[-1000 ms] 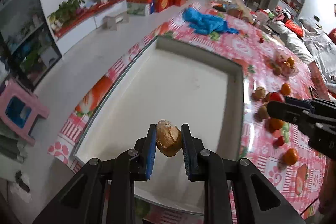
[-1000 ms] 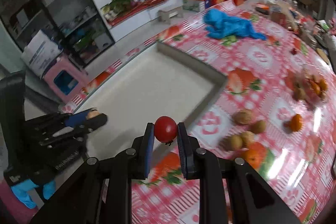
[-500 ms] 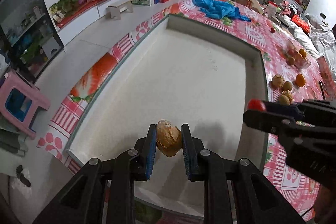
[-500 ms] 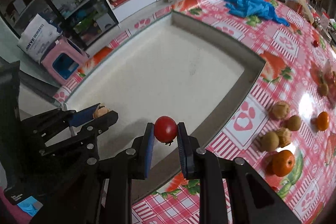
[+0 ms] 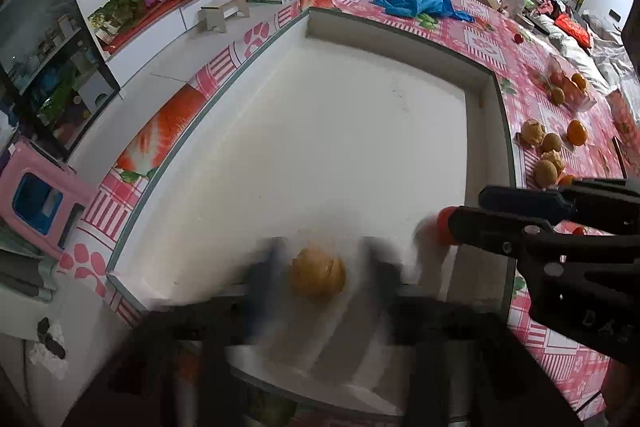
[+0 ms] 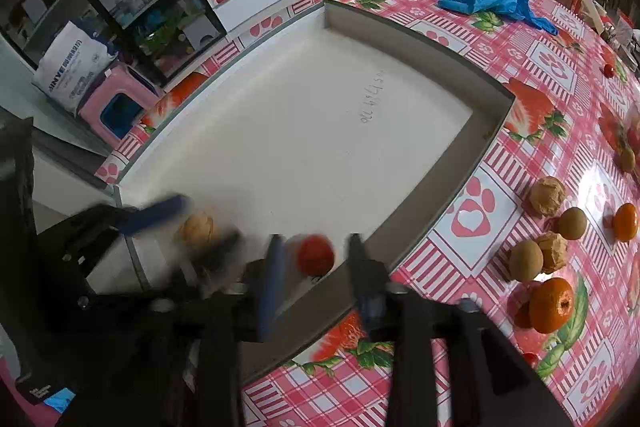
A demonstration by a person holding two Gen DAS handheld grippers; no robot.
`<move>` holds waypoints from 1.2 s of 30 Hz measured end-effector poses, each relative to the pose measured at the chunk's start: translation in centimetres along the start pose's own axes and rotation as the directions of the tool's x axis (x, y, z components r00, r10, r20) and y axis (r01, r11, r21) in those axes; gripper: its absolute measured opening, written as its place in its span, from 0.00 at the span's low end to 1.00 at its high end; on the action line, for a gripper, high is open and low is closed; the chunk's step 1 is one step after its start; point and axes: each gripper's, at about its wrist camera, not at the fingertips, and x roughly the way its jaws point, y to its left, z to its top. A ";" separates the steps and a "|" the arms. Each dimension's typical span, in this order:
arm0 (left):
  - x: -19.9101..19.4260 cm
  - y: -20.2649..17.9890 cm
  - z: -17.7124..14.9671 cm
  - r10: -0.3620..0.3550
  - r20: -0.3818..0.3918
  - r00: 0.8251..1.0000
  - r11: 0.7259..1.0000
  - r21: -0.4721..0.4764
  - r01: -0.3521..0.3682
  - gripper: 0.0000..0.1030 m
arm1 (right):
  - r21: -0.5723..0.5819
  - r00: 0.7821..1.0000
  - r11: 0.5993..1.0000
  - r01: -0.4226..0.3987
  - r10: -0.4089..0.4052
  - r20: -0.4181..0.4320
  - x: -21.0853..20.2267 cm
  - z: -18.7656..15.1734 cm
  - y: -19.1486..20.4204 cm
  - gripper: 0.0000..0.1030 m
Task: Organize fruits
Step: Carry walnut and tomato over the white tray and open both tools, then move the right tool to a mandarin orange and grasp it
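Over the shallow white rectangular tray (image 5: pixel 360 131), both tongs that clamped their fruit a second ago are now opening: the left tongs (image 5: pixel 320 269) have let go of the wrinkled tan walnut (image 5: pixel 318 277), the right tongs (image 6: pixel 316 259) of the small red tomato (image 6: pixel 315 255), each fruit loose between blurred fingers

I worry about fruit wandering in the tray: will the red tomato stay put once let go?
The tomato looks round and smooth, so it may roll on the flat tray floor. The right gripper jaws are opening around it beside the wall, which could stop it.
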 end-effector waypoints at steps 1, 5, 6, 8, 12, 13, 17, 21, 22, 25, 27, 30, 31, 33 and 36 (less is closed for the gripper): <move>-0.4 0.1 -0.1 0.025 0.028 0.999 1.000 -0.008 -0.025 0.99 | 0.000 1.000 1.000 -0.017 0.017 0.007 -0.2 0.0 0.0 0.66; -1.6 0.4 -0.2 0.050 0.079 0.996 0.999 -0.011 -0.050 0.99 | -0.008 0.999 1.000 -0.016 0.016 0.027 -0.9 0.0 0.2 0.78; -1.6 0.5 -0.1 0.049 0.074 0.996 0.999 -0.017 -0.048 0.99 | -0.003 0.999 1.000 -0.024 0.024 0.031 -1.1 -0.1 0.1 0.79; -1.7 0.6 -0.2 0.055 0.069 0.996 0.998 -0.026 -0.053 0.99 | 0.013 0.998 0.999 -0.039 0.038 0.050 -1.7 -0.1 -0.1 0.82; -2.0 0.4 -0.3 0.043 0.059 0.997 0.999 -0.033 -0.042 0.99 | 0.028 0.995 0.999 -0.033 0.030 0.099 -3.2 -0.5 -0.7 0.91; -2.1 0.2 -0.4 0.047 0.061 0.997 0.999 -0.029 -0.046 0.99 | 0.039 0.993 0.999 -0.037 0.032 0.118 -3.7 -0.6 -1.1 0.91; -2.9 -1.1 -0.6 0.060 0.076 0.995 0.998 -0.002 -0.060 0.99 | 0.108 0.988 0.993 -0.055 0.038 0.150 -4.9 -1.2 -3.2 0.91; -3.6 -2.2 -0.7 0.053 0.083 0.995 0.998 0.015 -0.055 0.99 | 0.170 0.985 0.984 -0.045 0.015 0.172 -6.2 -2.4 -5.5 0.91; -3.7 -2.5 -0.6 0.050 0.083 0.995 0.998 0.022 -0.052 0.99 | 0.183 0.984 0.982 -0.036 0.003 0.178 -6.6 -2.8 -6.1 0.91; -4.0 -3.5 -0.6 0.044 0.084 0.995 0.998 0.040 -0.048 0.99 | 0.211 0.982 0.977 -0.022 -0.019 0.190 -7.6 -3.8 -7.6 0.93; -4.3 -4.1 -0.6 0.038 0.086 0.996 0.998 0.047 -0.042 0.99 | 0.222 0.981 0.975 -0.018 -0.026 0.192 -8.1 -4.4 -8.6 1.00; -4.8 -5.2 -0.4 0.025 0.091 0.996 0.997 0.064 -0.031 0.99 | 0.224 0.981 0.974 0.024 -0.066 0.181 -9.0 -5.6 -9.7 1.00; -4.9 -5.6 -0.4 0.022 0.094 0.995 0.997 0.071 -0.029 0.99 | 0.224 0.979 0.974 0.042 -0.084 0.184 -9.3 -6.1 -10.0 1.00; -5.3 -6.5 -0.4 0.018 0.100 0.995 0.996 0.089 -0.027 0.99 | 0.229 0.976 0.970 0.082 -0.125 0.178 -10.0 -7.4 -10.9 1.00; -5.3 -7.8 -0.5 0.001 0.102 0.995 0.994 0.110 -0.012 0.99 | 0.249 0.976 0.962 0.113 -0.155 0.156 -10.4 -9.2 -12.4 1.00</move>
